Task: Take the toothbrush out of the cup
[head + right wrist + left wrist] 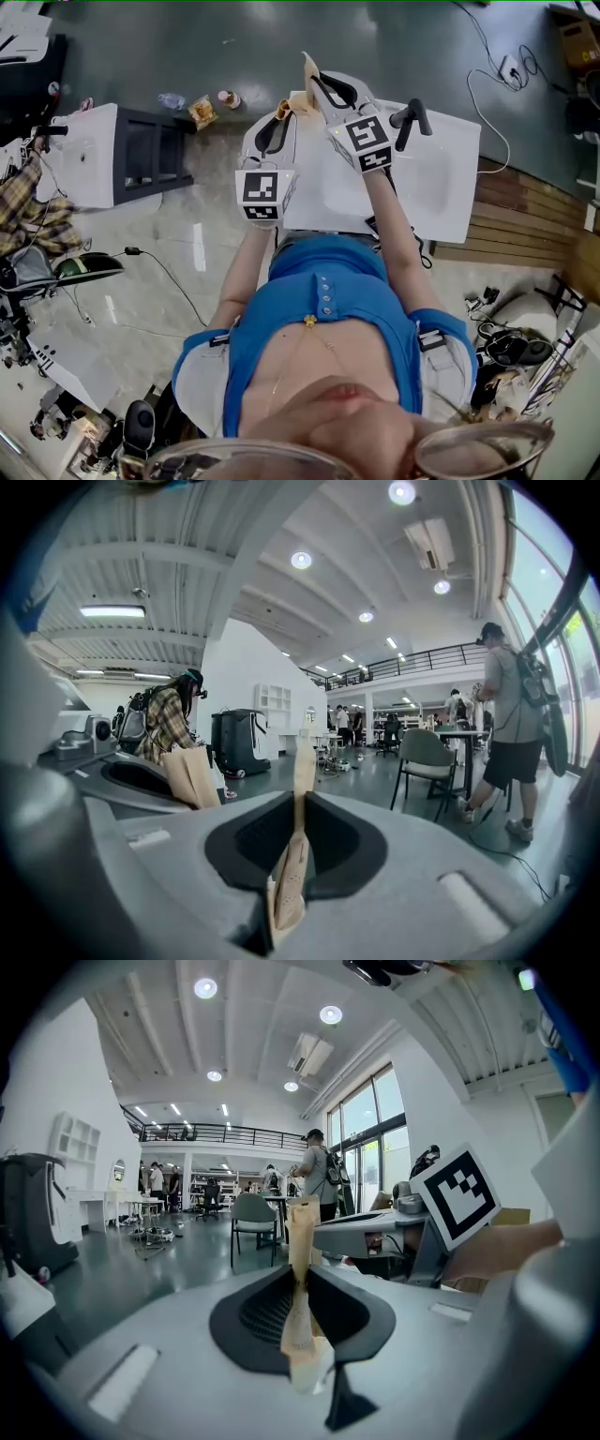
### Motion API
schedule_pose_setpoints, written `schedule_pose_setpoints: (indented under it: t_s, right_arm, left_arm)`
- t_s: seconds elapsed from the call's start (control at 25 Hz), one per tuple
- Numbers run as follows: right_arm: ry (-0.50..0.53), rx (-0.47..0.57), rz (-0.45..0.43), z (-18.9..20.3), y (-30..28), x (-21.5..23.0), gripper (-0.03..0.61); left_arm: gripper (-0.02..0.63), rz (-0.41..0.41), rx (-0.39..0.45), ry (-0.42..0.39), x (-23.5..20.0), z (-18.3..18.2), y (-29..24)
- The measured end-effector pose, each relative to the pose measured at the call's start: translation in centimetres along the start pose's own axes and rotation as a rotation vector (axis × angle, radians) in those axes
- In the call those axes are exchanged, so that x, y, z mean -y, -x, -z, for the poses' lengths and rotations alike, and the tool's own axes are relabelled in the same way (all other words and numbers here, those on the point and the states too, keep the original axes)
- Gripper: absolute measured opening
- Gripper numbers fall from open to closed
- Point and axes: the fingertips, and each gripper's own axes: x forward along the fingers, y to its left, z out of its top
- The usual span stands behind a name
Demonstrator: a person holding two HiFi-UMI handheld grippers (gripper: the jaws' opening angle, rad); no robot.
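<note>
The toothbrush (302, 789), a thin tan stick with a wider printed lower part, stands upright between the jaws of the right gripper (300, 803), which are closed down to a narrow slot and press on it from both sides. Gripping low on the handle leaves the upper end free and steady. In the head view the toothbrush tip projects on the far side of the right gripper, in the air above the far edge of a white counter (441, 178). Just to its left, and apart from it, the left gripper (300, 1274) is likewise nearly closed on a flat tan paper piece (300, 1241). This is judged to be the cup, squeezed thin by the grip, although its mouth is not visible in any view. In the right gripper view the cup shows broadside at the near left. One gripper steadies the cup so that the other can draw the toothbrush clear. With the two items separated, the removal is judged complete. Both grippers point out into the room, away from the person.
</note>
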Motion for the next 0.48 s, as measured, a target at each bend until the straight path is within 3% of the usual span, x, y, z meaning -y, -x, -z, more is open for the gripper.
schedule_pose_setpoints:
  t_s: [0.48]
  right_arm:
    - [0.014,0.098,0.023,-3.5,5.7,-0.7,0.031]
  left_arm:
    - [0.051,-0.016,0.078,-0.029,1.7,-3.5,4.2]
